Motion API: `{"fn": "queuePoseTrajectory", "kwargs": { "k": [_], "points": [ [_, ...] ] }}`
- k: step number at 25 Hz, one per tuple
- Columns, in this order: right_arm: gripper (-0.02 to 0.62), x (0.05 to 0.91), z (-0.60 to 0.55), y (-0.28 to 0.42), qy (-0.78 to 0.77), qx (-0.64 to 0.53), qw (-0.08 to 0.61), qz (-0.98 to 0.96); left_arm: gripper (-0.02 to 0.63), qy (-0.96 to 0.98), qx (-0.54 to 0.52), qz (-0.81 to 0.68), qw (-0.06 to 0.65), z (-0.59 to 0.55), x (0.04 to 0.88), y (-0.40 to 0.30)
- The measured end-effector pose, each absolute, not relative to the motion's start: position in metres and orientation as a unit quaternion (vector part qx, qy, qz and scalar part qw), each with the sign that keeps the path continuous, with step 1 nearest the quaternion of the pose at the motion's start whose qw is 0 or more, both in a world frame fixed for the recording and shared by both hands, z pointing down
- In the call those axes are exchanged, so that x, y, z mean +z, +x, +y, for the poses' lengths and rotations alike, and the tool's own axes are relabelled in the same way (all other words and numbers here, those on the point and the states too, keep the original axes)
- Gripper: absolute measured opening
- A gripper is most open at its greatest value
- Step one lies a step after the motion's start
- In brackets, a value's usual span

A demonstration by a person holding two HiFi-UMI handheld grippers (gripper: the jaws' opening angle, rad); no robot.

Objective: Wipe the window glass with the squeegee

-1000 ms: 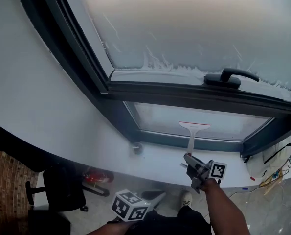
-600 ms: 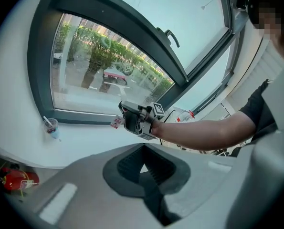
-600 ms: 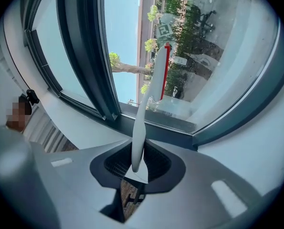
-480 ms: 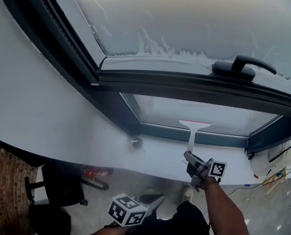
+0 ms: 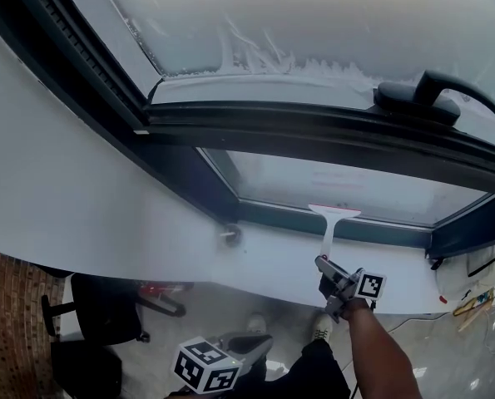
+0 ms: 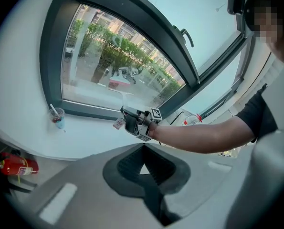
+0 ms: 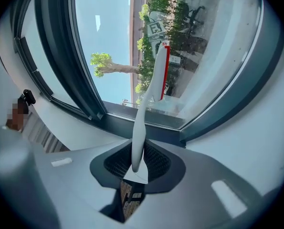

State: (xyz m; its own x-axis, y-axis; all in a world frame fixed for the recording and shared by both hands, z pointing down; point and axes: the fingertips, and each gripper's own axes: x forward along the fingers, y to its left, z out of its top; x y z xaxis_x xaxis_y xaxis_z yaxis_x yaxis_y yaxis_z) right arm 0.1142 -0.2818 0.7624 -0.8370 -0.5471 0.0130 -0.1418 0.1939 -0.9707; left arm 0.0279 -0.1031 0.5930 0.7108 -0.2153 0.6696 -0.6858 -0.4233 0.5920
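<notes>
The right gripper [image 7: 136, 165] clamps the slim white handle of the squeegee [image 7: 149, 92], whose red-edged blade rests against the window glass [image 7: 204, 46]. The left gripper [image 6: 142, 162] is closed, empty.

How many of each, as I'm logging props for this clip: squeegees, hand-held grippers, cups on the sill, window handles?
Squeegee: 1
Hand-held grippers: 2, the left hand-held gripper and the right hand-held gripper
Cup: 1
Window handle: 1
Total: 5
</notes>
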Motion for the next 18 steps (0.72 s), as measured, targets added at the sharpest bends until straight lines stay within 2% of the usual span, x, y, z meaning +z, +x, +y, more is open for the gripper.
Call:
{"fn": "queuePoseTrajectory", "kwargs": {
  "k": [14,18],
  "points": [
    [0.087,0.847,-0.293,0.124,-0.26,-0.637,0.153,0.71,0.0,0.78,0.27,-0.315,0.469,-0.101,0.609,0.019],
    [0.087,0.848,-0.298,0.118,-0.231,-0.633,0.181,0.717,0.0,0.777,0.269,-0.324,0.467,-0.102,0.611,0.018]
  ]
}}
